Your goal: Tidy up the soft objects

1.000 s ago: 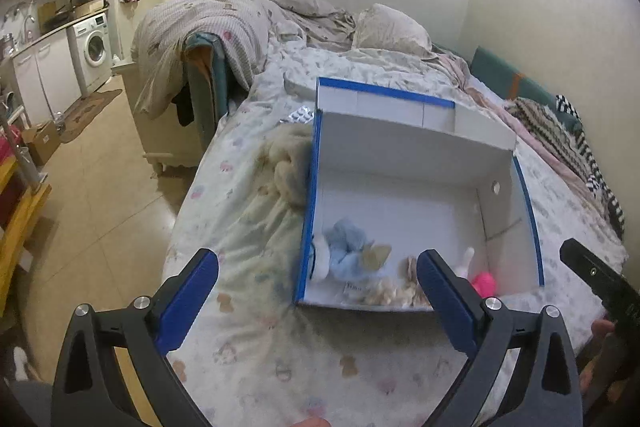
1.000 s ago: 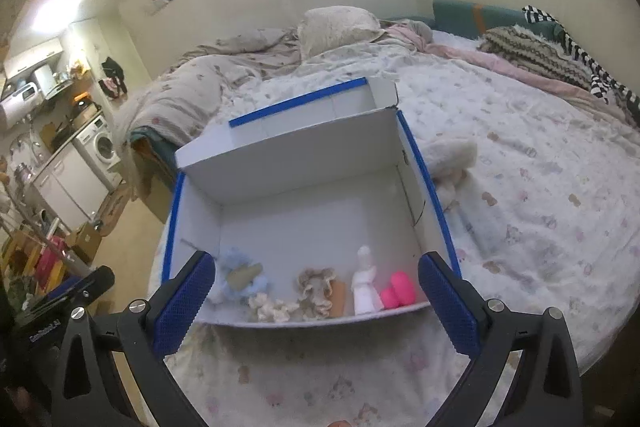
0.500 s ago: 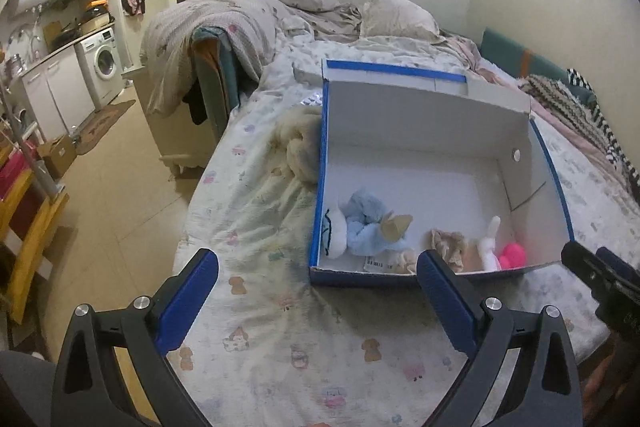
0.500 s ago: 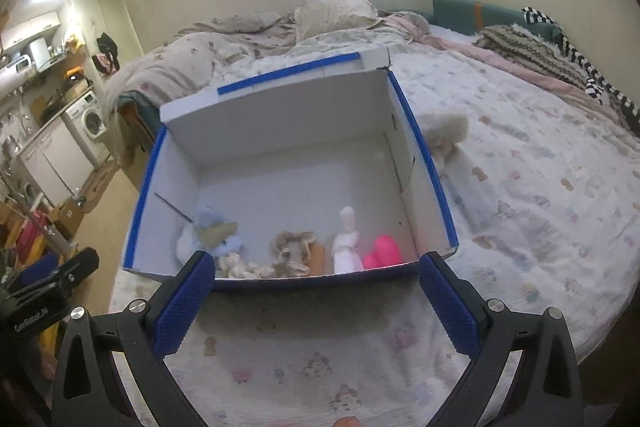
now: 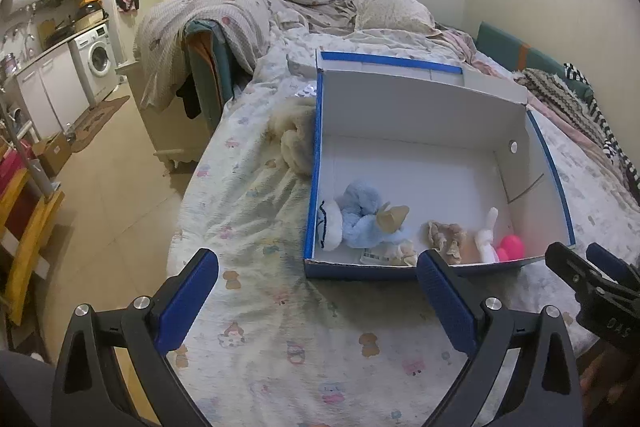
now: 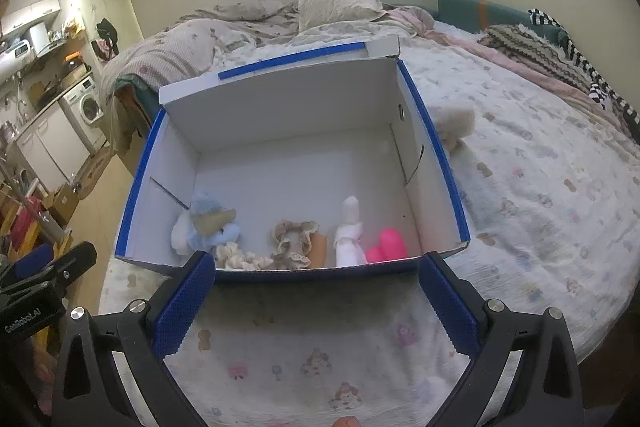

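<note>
Both the left gripper (image 5: 318, 281) and the right gripper (image 6: 316, 283) are held spread wide and empty above the bedsheet (image 6: 520, 195), just short of the box (image 6: 280, 115). Several small soft toys are lined along the near wall inside the box, while a cream plush (image 5: 294, 139) is left outside, touching the box's left wall. It is judged light and squashy, best pinched across its bulky middle.

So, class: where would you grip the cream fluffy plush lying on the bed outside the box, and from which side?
Grip the cream fluffy plush on its bulging outer edge, from the side facing away from the blue-edged white cardboard box, whose wall blocks the other side.
</note>
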`<state>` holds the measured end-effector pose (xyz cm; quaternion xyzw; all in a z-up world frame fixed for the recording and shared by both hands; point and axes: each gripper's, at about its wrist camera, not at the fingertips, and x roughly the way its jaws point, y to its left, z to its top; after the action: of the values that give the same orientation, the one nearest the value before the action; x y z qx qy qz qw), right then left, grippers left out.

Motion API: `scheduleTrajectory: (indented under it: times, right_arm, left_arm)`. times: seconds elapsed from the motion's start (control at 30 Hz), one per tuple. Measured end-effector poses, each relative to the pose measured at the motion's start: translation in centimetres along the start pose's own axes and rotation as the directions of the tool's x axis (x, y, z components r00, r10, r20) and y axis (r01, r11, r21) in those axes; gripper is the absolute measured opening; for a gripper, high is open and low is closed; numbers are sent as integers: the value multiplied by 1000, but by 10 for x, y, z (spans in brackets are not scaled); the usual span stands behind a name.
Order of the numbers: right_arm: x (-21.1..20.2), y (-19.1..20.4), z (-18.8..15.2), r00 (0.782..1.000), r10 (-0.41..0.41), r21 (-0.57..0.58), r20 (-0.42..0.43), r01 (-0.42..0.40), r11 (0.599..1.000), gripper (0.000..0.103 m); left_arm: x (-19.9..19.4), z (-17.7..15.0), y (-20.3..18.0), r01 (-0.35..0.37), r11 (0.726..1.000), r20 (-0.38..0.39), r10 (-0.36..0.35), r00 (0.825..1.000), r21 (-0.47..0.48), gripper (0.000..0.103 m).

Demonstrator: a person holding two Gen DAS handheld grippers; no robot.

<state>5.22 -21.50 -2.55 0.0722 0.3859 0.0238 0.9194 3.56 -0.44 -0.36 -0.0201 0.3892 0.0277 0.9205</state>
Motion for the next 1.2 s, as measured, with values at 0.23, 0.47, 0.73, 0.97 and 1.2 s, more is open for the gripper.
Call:
scheduleTrajectory:
  times: [0.23, 0.47, 0.73, 0.97, 1.2]
  right_arm:
    - [0, 1, 0, 1000, -3, -3, 1, 3, 1000, 103]
    - [0, 1, 0, 1000, 0, -3, 0, 0, 1000, 103]
    - [0, 2, 0, 1000, 2, -2, 0, -2, 1000, 103]
    - [-1, 4, 0, 1000, 2, 0, 0, -2, 1000, 103]
    - [0, 7, -1, 1000, 4, -2, -3, -4, 1000, 103]
  left_arm:
    - [-1, -2, -4, 0, 1000, 7, -1, 1000, 20, 99]
    - [-3, -4, -5, 0, 999, 12, -1, 1000, 33, 99]
    - [-3, -4, -5, -1, 999, 14, 1, 1000, 33, 99]
    - [-3, -5, -5, -1, 999, 13, 0, 1000, 34, 99]
    - [-2, -6, -4, 4, 1000, 12, -5, 1000, 27, 99]
